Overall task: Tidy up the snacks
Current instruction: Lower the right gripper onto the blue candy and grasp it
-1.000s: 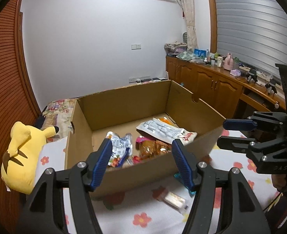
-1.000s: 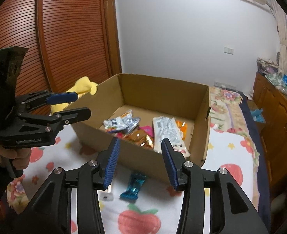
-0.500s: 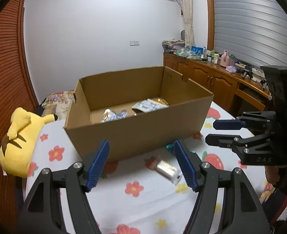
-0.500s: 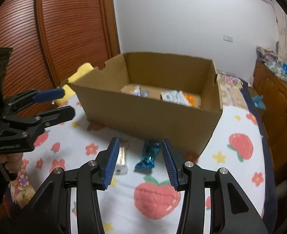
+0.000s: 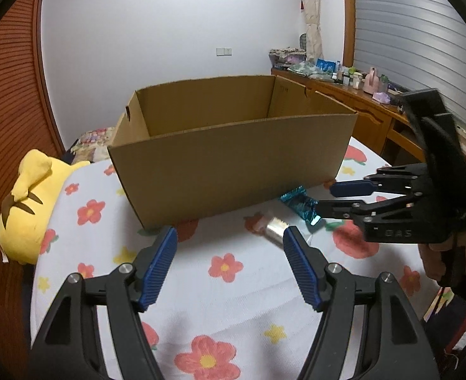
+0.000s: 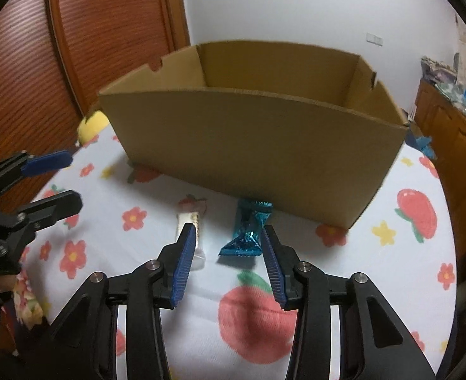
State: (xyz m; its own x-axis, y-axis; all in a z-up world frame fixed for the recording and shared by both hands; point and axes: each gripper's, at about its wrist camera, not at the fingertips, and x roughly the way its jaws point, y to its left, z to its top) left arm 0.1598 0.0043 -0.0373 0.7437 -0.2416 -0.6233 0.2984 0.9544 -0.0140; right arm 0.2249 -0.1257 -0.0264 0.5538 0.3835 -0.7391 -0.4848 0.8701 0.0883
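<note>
Both hand-held grippers lower, cardboard box ahead

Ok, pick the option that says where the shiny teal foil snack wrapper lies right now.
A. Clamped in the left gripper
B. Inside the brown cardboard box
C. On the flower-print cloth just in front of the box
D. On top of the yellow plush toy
C: the shiny teal foil snack wrapper lies on the flower-print cloth beside the near wall of the brown cardboard box, no pads touching it.
</note>
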